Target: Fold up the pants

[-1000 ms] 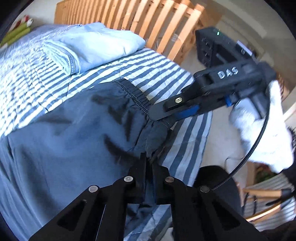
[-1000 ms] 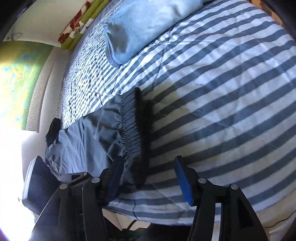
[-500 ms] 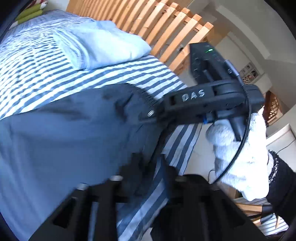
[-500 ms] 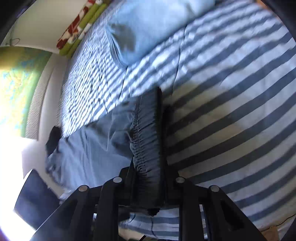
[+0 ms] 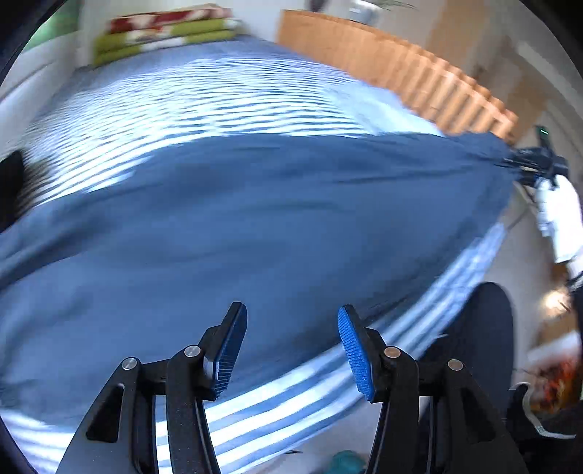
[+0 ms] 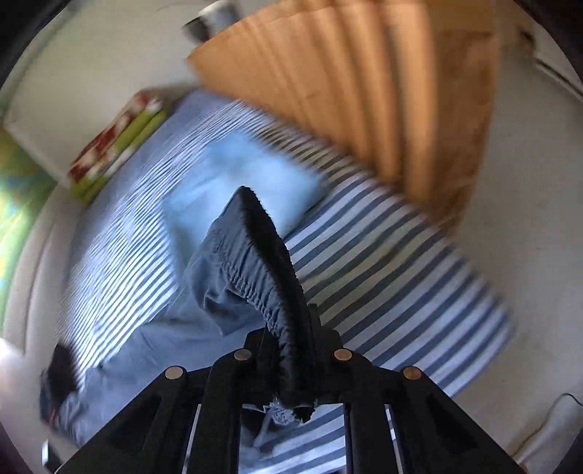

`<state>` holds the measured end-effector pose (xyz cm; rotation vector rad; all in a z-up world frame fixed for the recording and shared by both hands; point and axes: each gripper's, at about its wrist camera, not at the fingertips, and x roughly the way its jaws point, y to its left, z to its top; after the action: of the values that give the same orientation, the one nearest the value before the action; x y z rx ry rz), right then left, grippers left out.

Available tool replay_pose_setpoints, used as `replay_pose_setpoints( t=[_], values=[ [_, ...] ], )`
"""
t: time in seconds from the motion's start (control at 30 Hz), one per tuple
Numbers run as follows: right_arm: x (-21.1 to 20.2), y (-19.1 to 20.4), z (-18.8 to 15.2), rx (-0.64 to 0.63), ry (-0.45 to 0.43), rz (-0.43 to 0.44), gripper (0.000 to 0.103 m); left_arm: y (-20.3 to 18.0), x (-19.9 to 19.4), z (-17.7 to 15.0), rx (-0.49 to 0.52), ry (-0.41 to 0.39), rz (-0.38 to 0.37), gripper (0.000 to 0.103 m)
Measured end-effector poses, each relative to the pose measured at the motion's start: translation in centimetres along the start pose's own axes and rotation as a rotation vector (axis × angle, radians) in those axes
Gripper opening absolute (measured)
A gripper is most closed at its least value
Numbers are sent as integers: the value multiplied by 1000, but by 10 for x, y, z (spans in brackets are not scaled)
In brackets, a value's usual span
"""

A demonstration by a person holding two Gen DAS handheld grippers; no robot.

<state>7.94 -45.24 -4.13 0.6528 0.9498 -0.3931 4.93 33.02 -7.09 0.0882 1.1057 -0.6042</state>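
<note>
Dark blue pants (image 5: 255,226) lie stretched across the striped bed cover (image 5: 182,109). My left gripper (image 5: 293,350) hovers over the pants near the bed's front edge; its jaws are opening, and the blue pads (image 5: 355,353) touch nothing. In the right wrist view my right gripper (image 6: 291,350) is closing tight on the gathered elastic waistband (image 6: 262,262), which hangs lifted above the bed. The left wrist view shows that gripper (image 5: 535,164) at the far right, held by a white-gloved hand (image 5: 557,218) and pulling the pants' end taut.
A folded light blue garment (image 6: 237,182) lies beyond the waistband. A slatted wooden bed end (image 6: 364,91) stands behind it. Folded green and red blankets (image 5: 164,32) are stacked at the far end. A person's dark-clad leg (image 5: 481,328) is beside the bed's front edge.
My left gripper let go of the waistband, opened and swung away along the pants. My right gripper shut on the waistband and raised it off the bed.
</note>
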Motion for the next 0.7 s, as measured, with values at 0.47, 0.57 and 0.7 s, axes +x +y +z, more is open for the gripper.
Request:
replay_pose_setpoints(
  t=[0.47,0.57,0.7],
  values=[
    [59,42,-26,-165,153,-93,11,256,-46,-16,-416,-35,362,62],
    [52,49,-31,-190,143,-119,11,300,-20,-14,-470,74,356,61],
    [30,61,-28,-189,127,-109,11,290,-43,-4,-425,17,312,62]
  ],
)
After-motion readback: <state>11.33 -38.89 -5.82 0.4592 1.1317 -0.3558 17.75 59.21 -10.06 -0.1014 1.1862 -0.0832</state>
